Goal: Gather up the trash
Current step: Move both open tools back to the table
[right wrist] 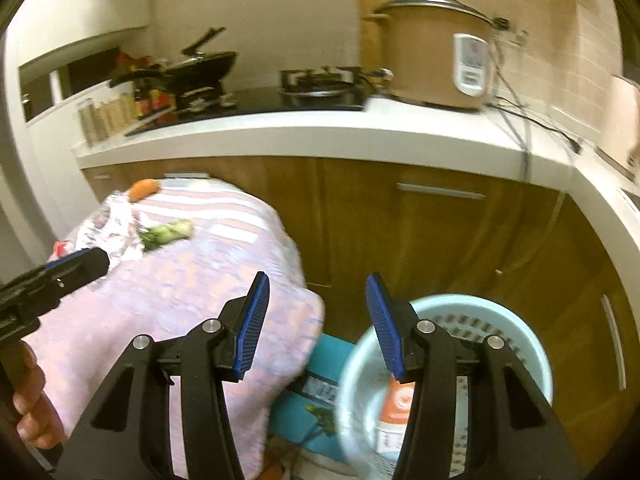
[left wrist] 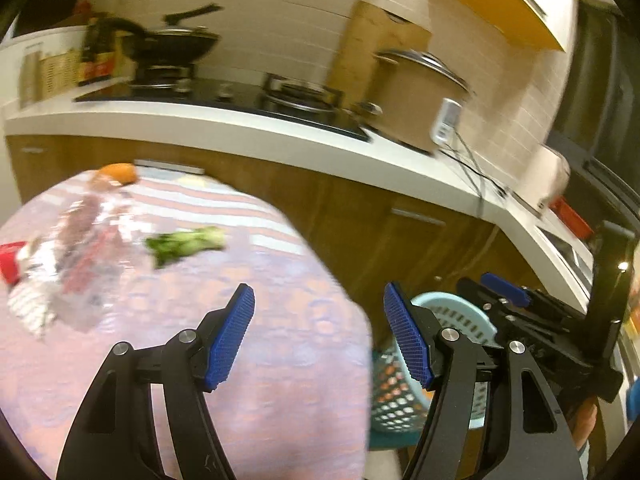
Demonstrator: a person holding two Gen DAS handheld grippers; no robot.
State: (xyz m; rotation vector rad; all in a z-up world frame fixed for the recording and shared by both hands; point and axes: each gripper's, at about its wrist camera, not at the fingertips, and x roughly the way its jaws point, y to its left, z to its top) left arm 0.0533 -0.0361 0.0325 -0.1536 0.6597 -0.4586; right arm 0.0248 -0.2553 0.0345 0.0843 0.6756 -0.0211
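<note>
A round table under a pink patterned cloth (left wrist: 240, 360) carries a green vegetable scrap (left wrist: 186, 244), crumpled clear plastic (left wrist: 80, 264), an orange piece (left wrist: 120, 172) at the far edge and a red item (left wrist: 10, 260) at the left. My left gripper (left wrist: 318, 300) hovers open and empty over the table's right edge. To its right stands a light-blue basket (right wrist: 480, 304) on the floor, with an orange-and-white carton (right wrist: 400, 400) inside. My right gripper (right wrist: 317, 284) hangs open and empty between table and basket. The vegetable scrap (right wrist: 168, 234) shows here too.
A white kitchen counter (right wrist: 320, 132) with wooden cabinets runs behind, bearing a stove with a wok (right wrist: 200, 68), a rice cooker (right wrist: 436, 52) and trailing cords. A teal object (right wrist: 332, 352) lies on the floor by the basket. A person's hand (right wrist: 32, 400) grips the left tool.
</note>
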